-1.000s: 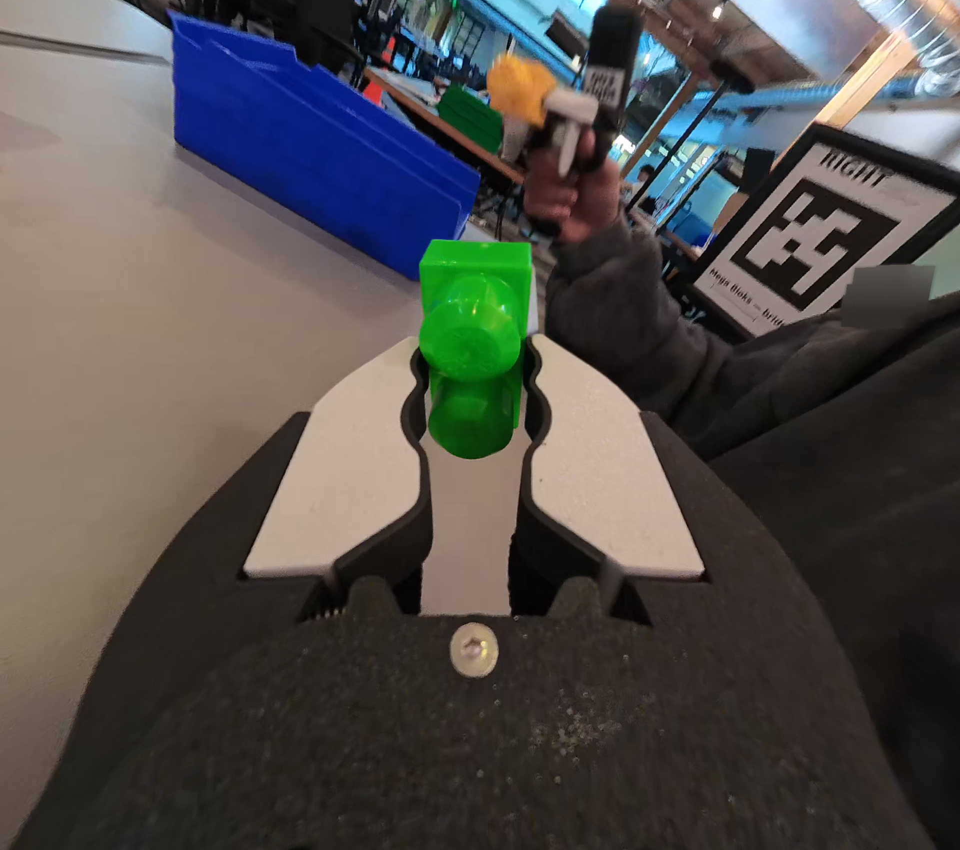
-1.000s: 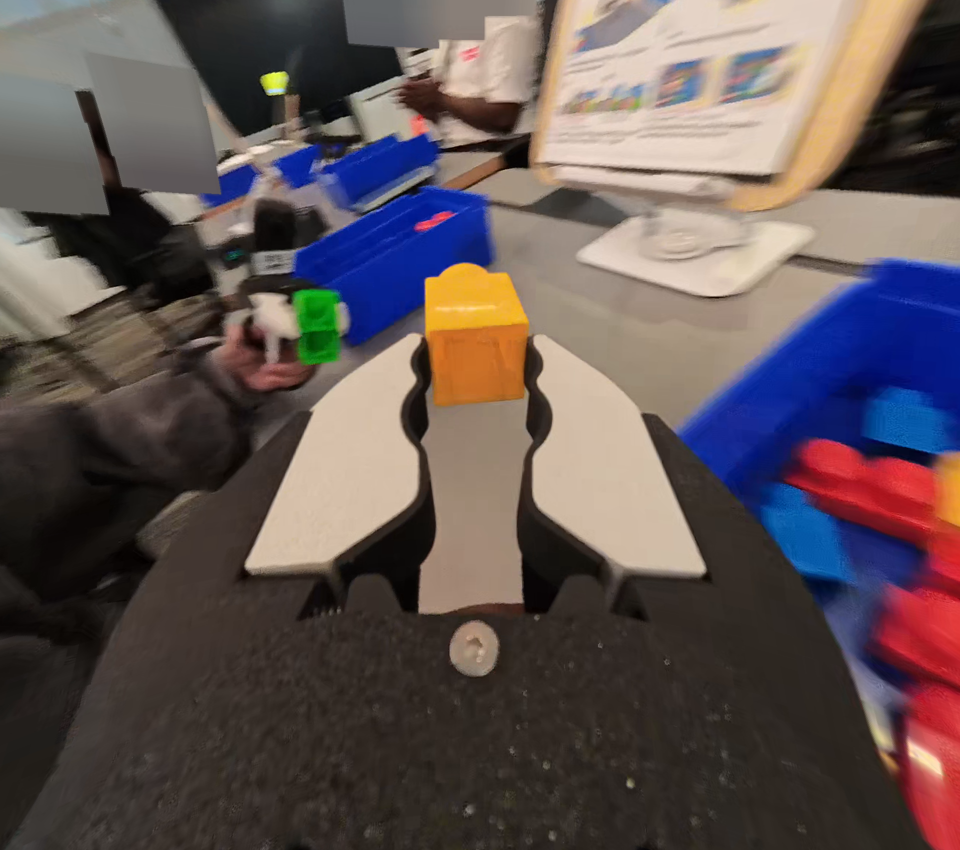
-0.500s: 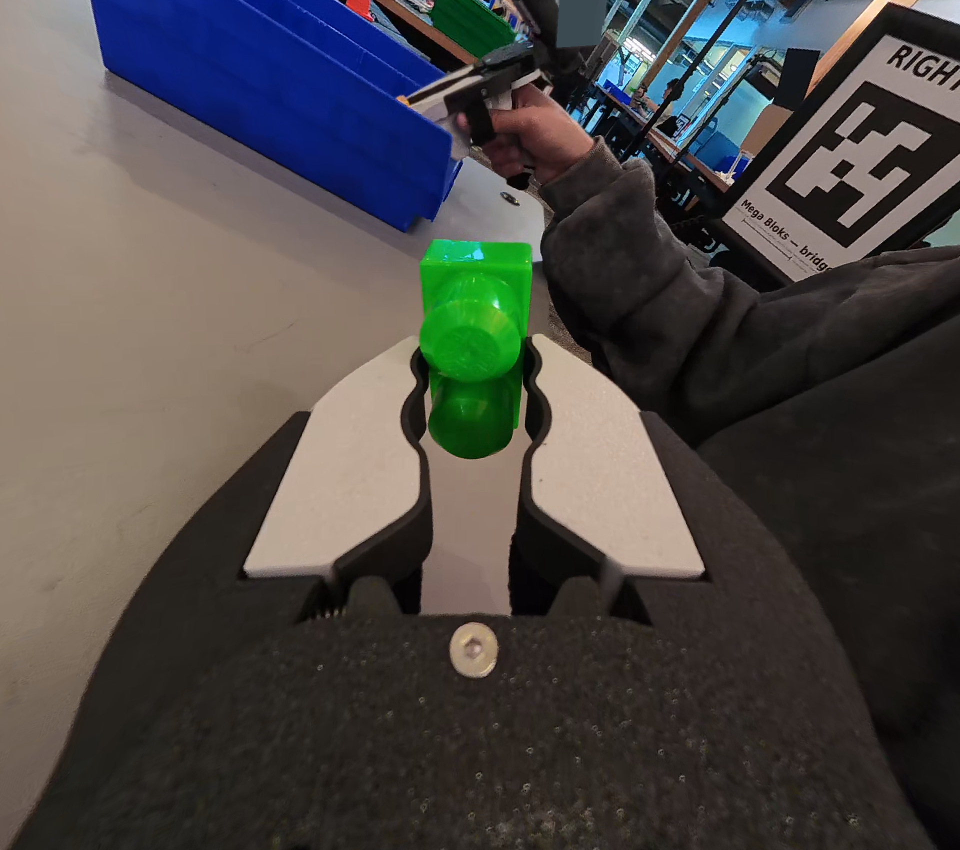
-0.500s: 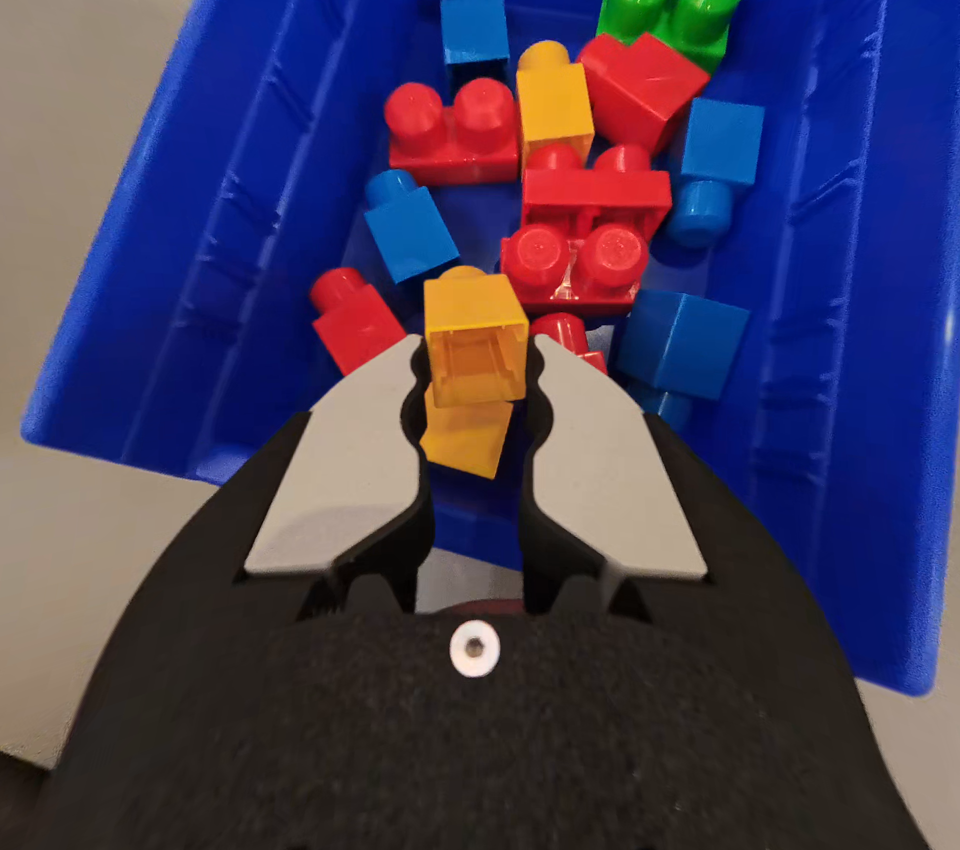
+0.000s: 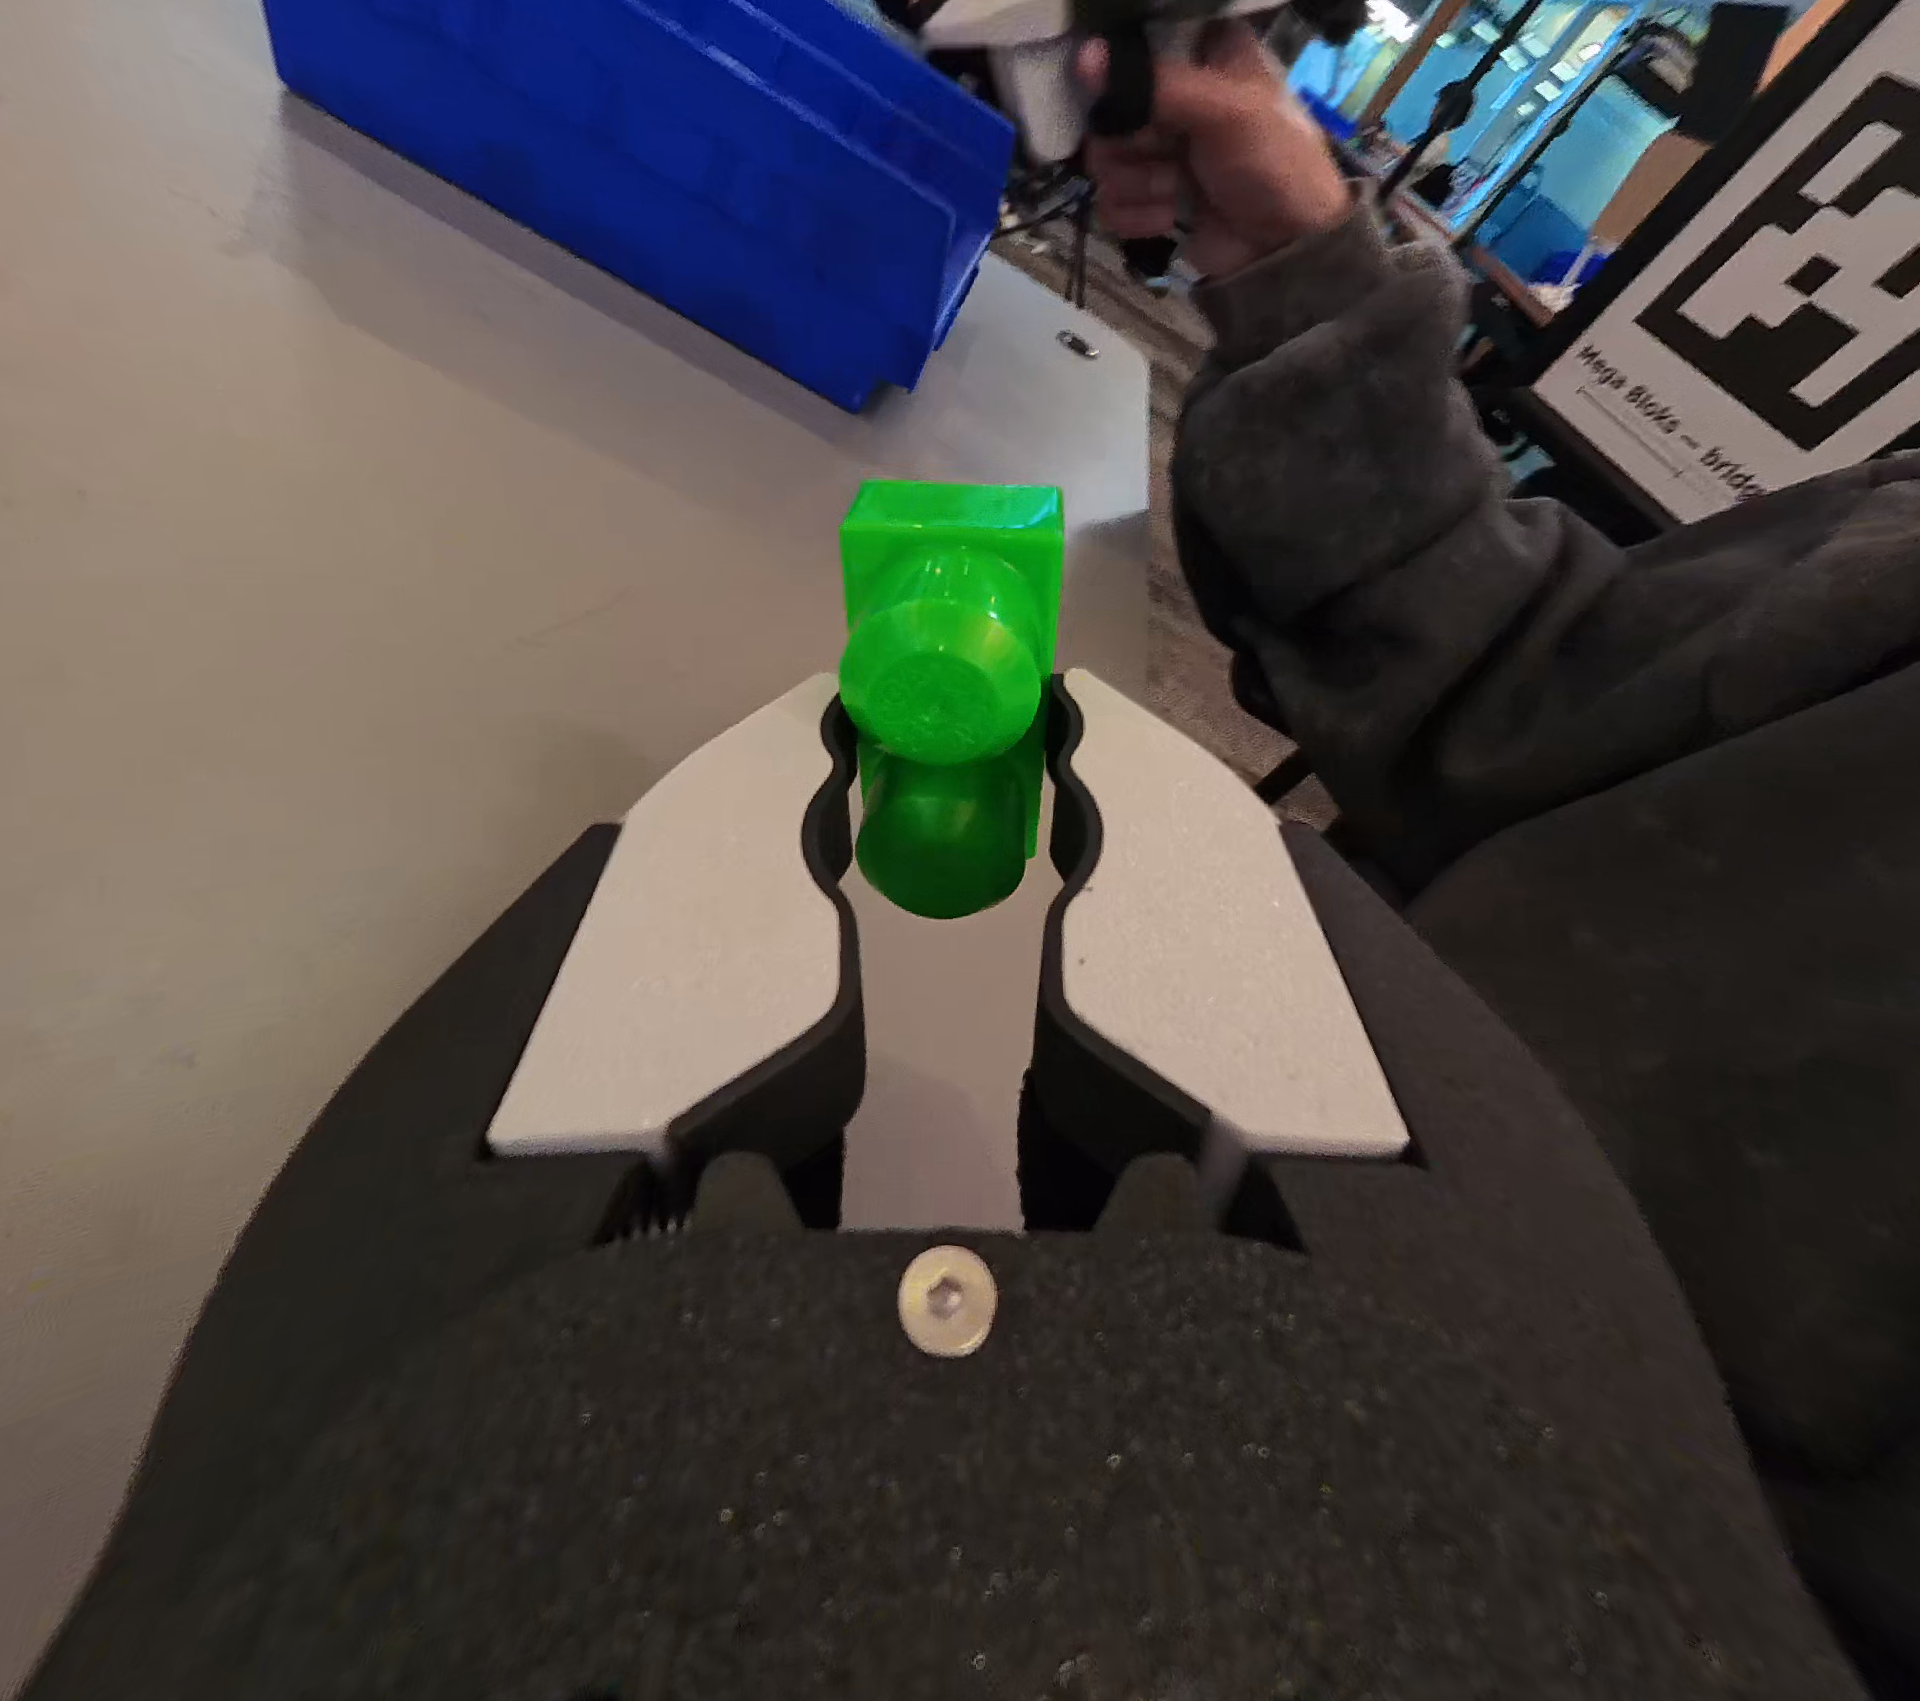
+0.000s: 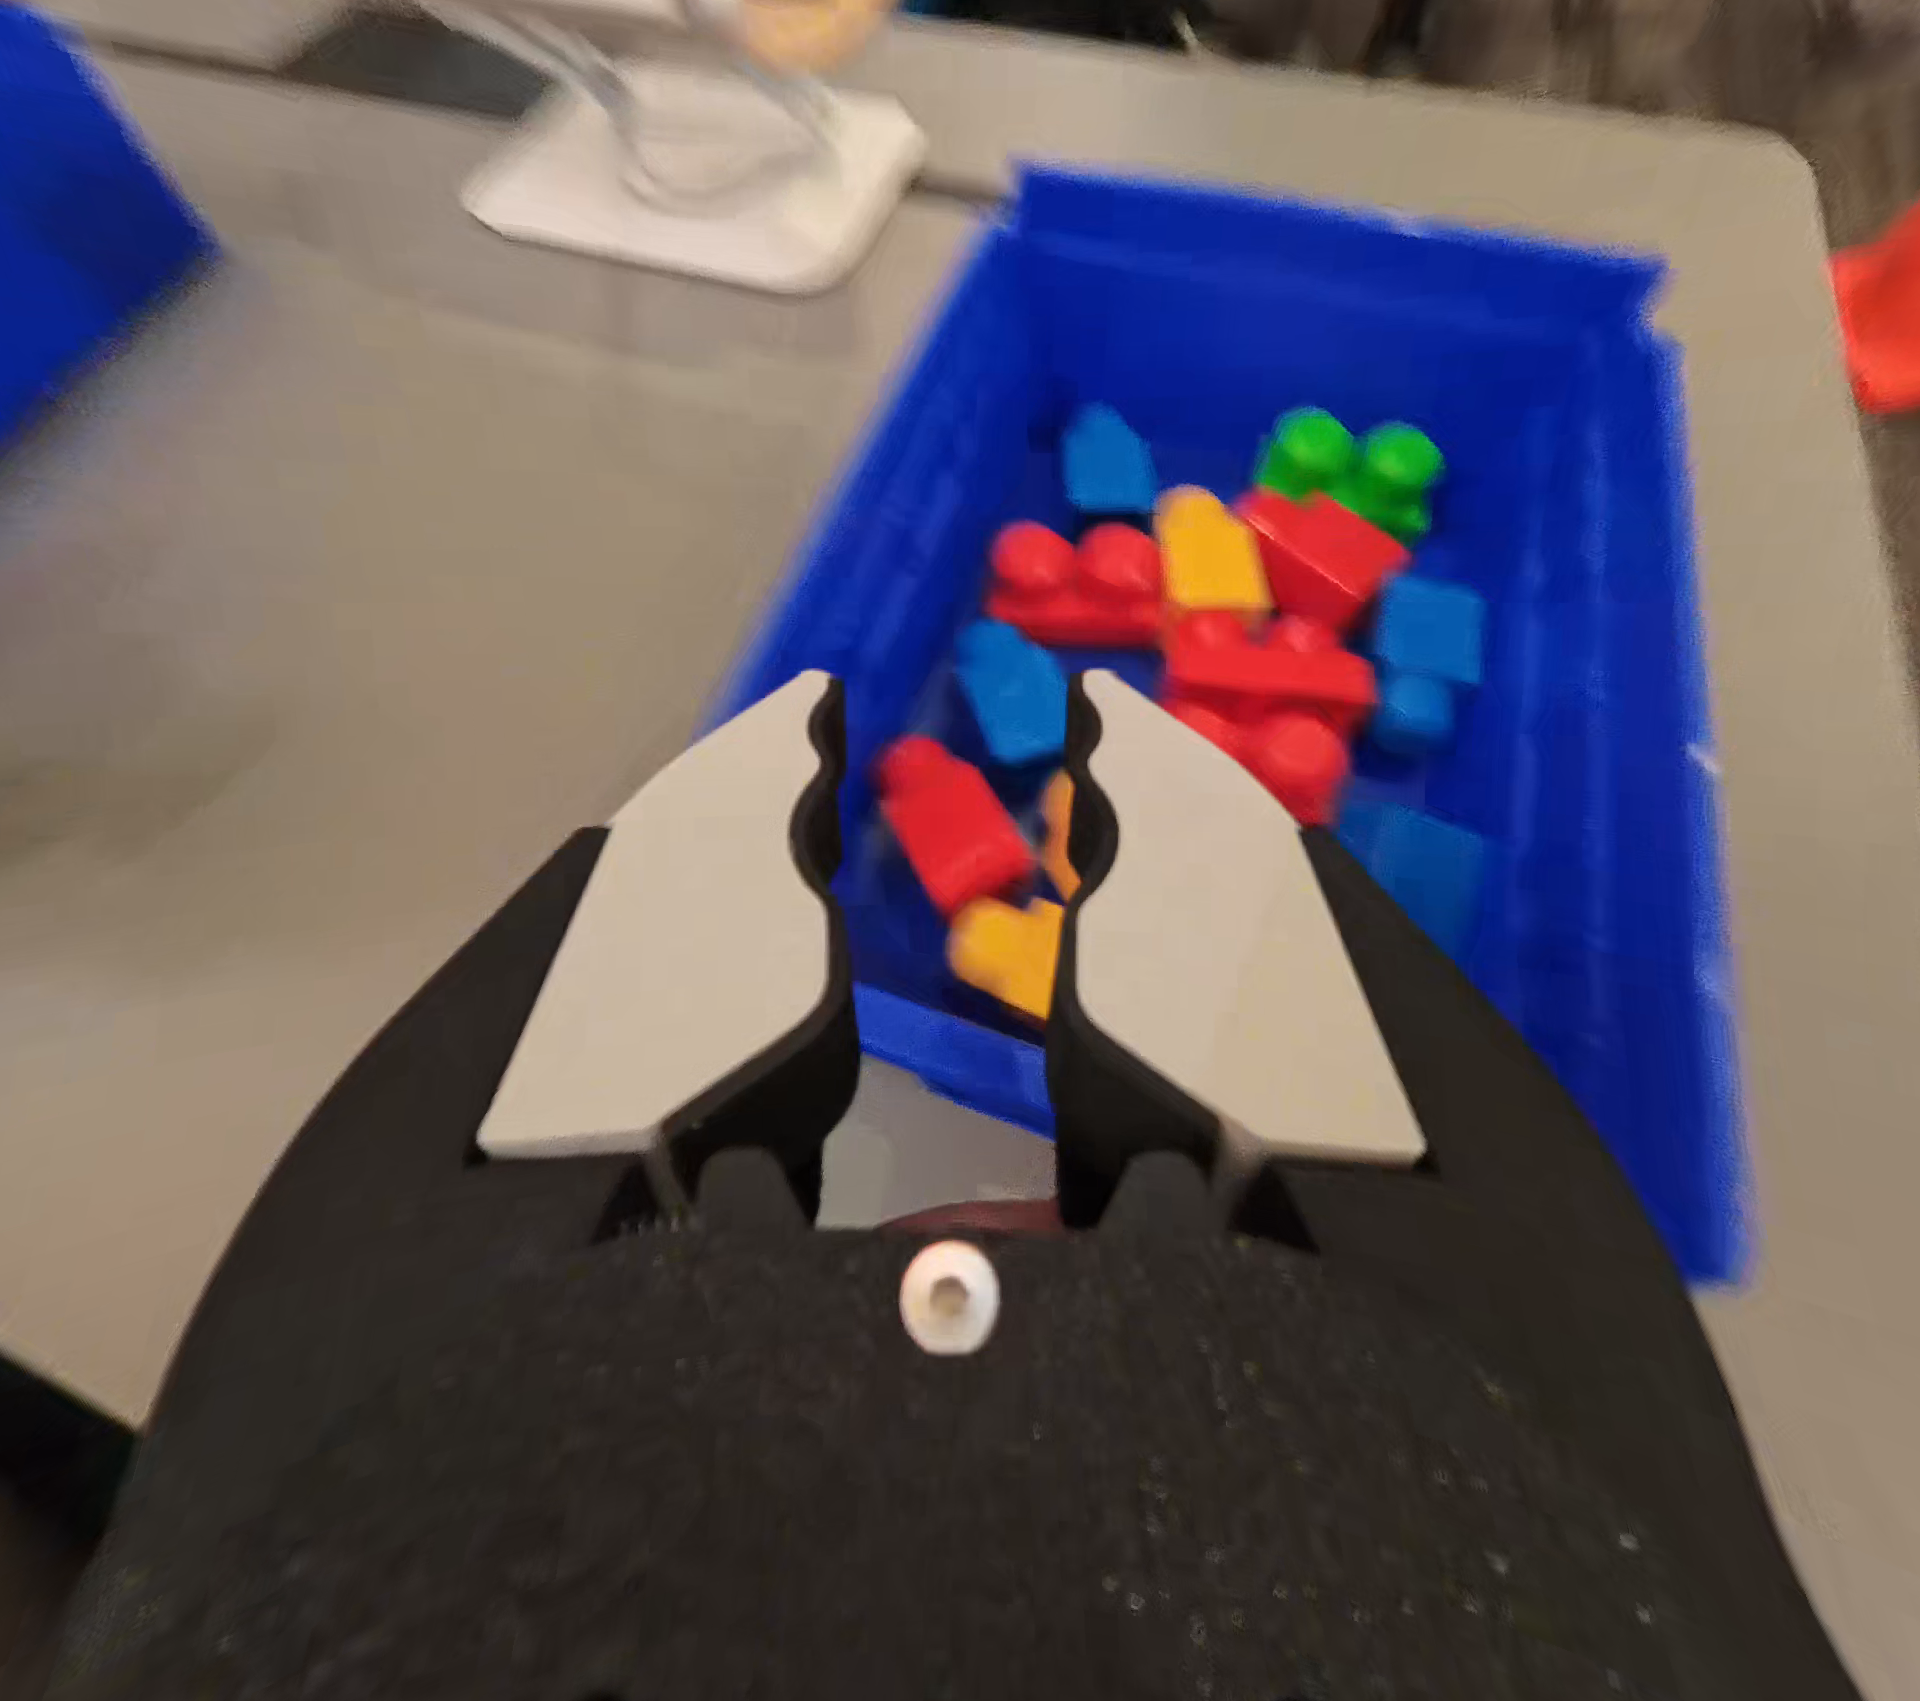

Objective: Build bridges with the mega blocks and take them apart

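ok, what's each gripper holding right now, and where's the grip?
The left gripper holds a green block, clamped across its side walls at the near end, studs up. The right gripper holds nothing; its jaws stand apart over the blue bin.

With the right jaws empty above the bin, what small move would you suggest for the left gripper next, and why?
Probably carry the left gripper over to the blue bin and open there. Its jaws are shut on a green block above bare table, while the right gripper hangs open and empty over the loose blocks in that bin.

Blue bin (image 6: 1621,716) open-topped; blocks (image 6: 1226,612) crowd floor; table (image 6: 468,612) bare alongside.
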Tool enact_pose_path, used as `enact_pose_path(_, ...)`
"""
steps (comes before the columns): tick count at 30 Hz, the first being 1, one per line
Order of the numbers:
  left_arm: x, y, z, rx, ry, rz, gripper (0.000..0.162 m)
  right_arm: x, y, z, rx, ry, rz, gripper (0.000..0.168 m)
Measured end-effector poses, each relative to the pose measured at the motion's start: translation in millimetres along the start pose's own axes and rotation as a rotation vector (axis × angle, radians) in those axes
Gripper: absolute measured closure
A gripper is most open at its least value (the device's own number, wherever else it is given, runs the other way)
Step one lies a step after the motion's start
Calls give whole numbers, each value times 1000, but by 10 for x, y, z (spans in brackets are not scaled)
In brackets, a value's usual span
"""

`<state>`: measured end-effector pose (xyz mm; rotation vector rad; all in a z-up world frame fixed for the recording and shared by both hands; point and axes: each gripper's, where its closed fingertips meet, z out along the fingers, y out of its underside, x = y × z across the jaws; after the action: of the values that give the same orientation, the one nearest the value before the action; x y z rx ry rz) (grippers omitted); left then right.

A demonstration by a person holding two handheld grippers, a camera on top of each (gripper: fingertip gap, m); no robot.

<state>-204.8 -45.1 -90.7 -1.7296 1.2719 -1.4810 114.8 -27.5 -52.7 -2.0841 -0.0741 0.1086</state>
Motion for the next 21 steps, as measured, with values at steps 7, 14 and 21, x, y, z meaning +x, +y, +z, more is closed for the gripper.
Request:
enact_pose_path(7,-573,51,90,-525,-358,-54,128,-1804,466,239,234,-327,-55,128)
enact_pose_path(14,-1189,35,347,-879,-603,-26,128,-2096,657,194,223,-272,-178,132)
enact_pose_path(21,-1617,71,536,-955,-660,-113,128,-2010,622,37,237,-335,-72,129)
